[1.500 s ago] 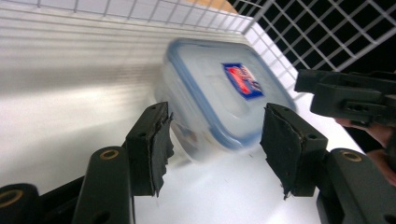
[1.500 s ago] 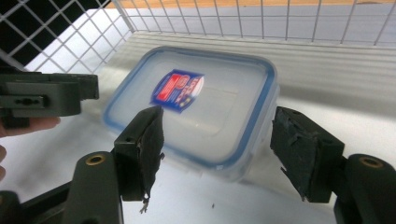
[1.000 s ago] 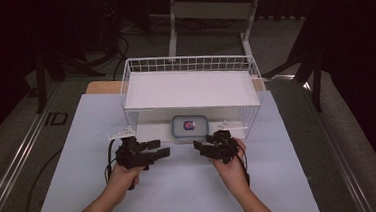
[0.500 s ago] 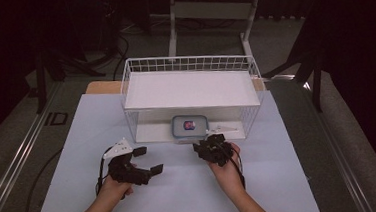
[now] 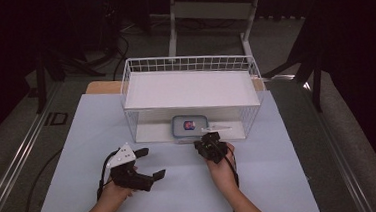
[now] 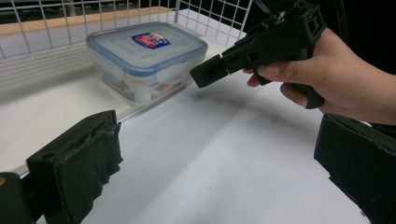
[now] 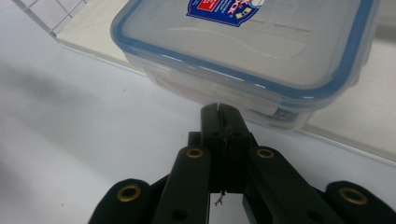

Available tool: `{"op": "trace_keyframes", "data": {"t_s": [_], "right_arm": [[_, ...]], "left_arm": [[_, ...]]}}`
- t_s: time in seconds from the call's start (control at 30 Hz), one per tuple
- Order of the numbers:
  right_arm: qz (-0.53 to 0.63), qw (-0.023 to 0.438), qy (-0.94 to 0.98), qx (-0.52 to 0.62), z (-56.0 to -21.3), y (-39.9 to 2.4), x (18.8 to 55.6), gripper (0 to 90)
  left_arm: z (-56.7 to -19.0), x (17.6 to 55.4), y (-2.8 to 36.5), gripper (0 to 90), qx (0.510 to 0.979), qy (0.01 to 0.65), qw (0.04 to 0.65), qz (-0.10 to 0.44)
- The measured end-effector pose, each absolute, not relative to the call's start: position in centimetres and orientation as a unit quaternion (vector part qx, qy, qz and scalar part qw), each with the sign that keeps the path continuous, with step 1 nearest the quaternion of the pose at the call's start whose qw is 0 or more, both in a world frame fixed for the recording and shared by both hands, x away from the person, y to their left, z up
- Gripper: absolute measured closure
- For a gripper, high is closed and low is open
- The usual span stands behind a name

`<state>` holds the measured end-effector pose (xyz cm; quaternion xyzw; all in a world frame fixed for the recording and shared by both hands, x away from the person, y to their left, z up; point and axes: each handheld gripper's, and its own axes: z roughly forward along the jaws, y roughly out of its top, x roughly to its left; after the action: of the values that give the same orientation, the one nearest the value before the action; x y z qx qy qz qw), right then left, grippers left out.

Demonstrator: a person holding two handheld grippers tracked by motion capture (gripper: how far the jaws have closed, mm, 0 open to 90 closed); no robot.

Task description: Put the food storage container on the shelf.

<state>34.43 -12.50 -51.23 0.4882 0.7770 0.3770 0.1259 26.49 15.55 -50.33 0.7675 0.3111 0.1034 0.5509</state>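
Right hand-held gripper [image 5: 208, 145] — jaws pressed together, empty — sits just near of the lidded container [image 5: 190, 125]; left hand-held gripper [image 5: 150, 164] wide, farther left.

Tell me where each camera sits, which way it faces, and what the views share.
High view: above the table's near side, looking forward and down; forearms, left gripper, right gripper.
Left gripper view: between open jaws, toward the wire basket; right hand.
Right gripper view: along shut jaws.
Shared: the lidded container.
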Motion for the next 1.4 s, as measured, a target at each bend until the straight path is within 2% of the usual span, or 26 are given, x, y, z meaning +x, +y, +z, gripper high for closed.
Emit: {"op": "trace_keyframes", "data": {"t_s": [1.33, 1.4], "right_arm": [[0.392, 0.137, 0.764, 0.495, -51.5, -9.6, 39.4, 90.0], [0.391, 0.125, 0.761, 0.502, -51.5, -9.5, 39.7, 90.0]], "left_arm": [[-50.7, 26.5, 16.2, 1.5, 0.765, 0.315, 0.549, 0.119], [-50.8, 26.6, 16.2, 1.5, 0.765, 0.313, 0.551, 0.116]]}}
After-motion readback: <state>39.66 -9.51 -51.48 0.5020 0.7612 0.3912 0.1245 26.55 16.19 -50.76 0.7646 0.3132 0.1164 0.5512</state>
